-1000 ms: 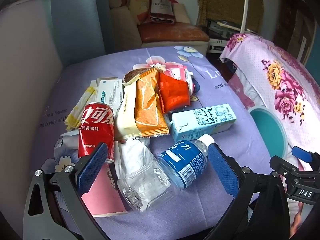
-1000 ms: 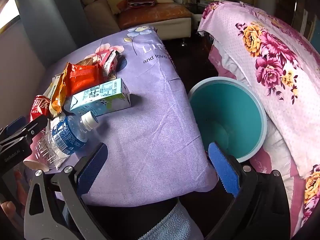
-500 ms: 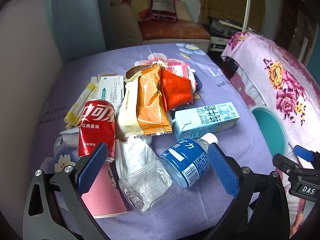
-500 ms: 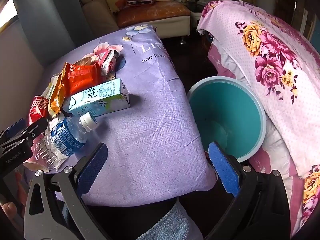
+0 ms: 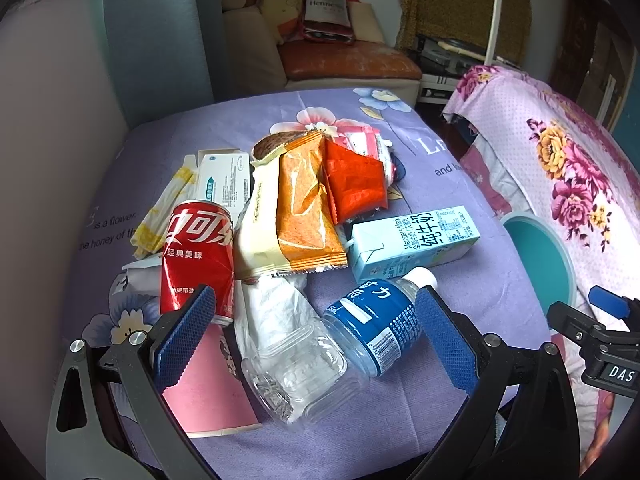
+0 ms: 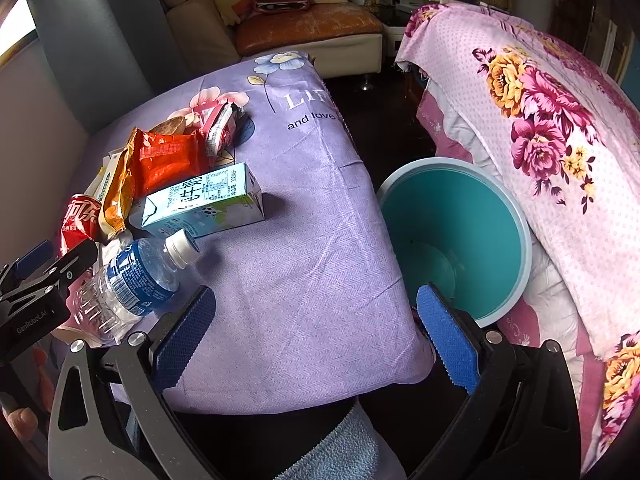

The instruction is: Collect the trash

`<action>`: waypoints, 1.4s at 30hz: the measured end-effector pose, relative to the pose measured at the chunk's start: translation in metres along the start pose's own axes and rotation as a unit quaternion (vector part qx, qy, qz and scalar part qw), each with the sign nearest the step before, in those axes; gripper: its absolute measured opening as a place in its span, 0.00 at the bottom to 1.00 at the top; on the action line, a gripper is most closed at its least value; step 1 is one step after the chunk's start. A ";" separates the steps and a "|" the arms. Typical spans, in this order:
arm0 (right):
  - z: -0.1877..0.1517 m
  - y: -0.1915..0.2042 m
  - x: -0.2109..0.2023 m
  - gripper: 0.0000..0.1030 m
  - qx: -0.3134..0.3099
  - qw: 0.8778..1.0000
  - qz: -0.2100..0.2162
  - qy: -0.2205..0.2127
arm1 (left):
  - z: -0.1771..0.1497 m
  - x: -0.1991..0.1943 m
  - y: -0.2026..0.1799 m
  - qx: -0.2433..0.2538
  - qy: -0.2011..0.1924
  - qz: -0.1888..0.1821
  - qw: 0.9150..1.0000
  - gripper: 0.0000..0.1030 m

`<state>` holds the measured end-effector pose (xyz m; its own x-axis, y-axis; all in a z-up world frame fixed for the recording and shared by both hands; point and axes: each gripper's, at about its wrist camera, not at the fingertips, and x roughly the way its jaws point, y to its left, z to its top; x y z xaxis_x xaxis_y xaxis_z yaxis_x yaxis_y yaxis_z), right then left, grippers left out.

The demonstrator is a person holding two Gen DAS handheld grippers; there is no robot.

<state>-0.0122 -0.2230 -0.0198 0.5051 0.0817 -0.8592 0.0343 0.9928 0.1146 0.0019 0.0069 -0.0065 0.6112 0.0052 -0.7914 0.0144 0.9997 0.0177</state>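
1. Hovering over the trash pile, left gripper (image 5: 312,328) has its blue pads spread wide, empty; the pads flank the plastic bottle (image 5: 340,344) without touching it.
2. Bottle lies on its side on the purple cloth (image 5: 460,312), white cap toward the milk carton (image 5: 412,240).
3. Red cola can (image 5: 198,256) lies left of the bottle, just beside an orange wrapper (image 5: 304,208); a red wrapper (image 5: 354,184) overlaps behind it.
4. Crumpled tissue (image 5: 276,308) sits between can and bottle; pink card (image 5: 212,388) lies partly under them.
5. Right gripper (image 6: 316,340) spread apart, holding nothing, above the cloth's near edge.
6. Teal bin (image 6: 456,240) stands on the floor right of the cloth, against a floral bedspread (image 6: 552,132).
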 end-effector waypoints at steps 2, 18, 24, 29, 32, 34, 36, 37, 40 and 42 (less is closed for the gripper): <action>0.000 0.000 0.000 0.94 0.000 1.000 0.000 0.000 | 0.000 0.000 0.000 0.000 0.001 0.000 1.000 0.97; -0.004 -0.001 0.005 0.94 0.000 1.000 -0.004 0.006 | -0.003 0.001 -0.002 0.003 0.003 -0.005 1.000 0.97; -0.003 -0.003 0.005 0.94 0.001 1.000 -0.006 0.006 | -0.004 0.002 -0.003 0.003 0.003 -0.006 1.000 0.97; -0.004 -0.001 0.008 0.94 0.001 1.000 -0.008 0.012 | -0.004 0.003 -0.001 -0.002 0.003 -0.008 1.000 0.97; -0.005 0.000 0.008 0.94 0.002 1.000 -0.006 0.014 | -0.003 0.003 0.001 -0.006 0.007 -0.013 1.000 0.97; -0.004 0.001 0.008 0.94 0.003 1.000 -0.003 0.015 | -0.003 0.002 0.003 -0.006 0.006 -0.013 1.000 0.97; -0.004 0.001 0.007 0.94 0.004 1.000 -0.002 0.016 | -0.003 0.001 0.004 -0.006 0.005 -0.012 1.000 0.97; -0.004 0.001 0.007 0.94 0.004 1.000 -0.002 0.016 | -0.003 0.000 0.004 -0.005 0.006 -0.014 1.000 0.97; -0.003 0.002 0.007 0.94 0.007 1.000 -0.001 0.018 | -0.003 0.000 0.005 -0.005 0.007 -0.017 1.000 0.97; -0.003 0.002 0.007 0.94 0.008 1.000 0.000 0.020 | -0.002 0.000 0.006 -0.004 0.007 -0.020 1.000 0.97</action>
<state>-0.0111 -0.2199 -0.0274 0.4708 0.0844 -0.8782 0.0488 0.9914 0.1215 0.0001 0.0128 -0.0079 0.5986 -0.0337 -0.8004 0.0313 0.9993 -0.0187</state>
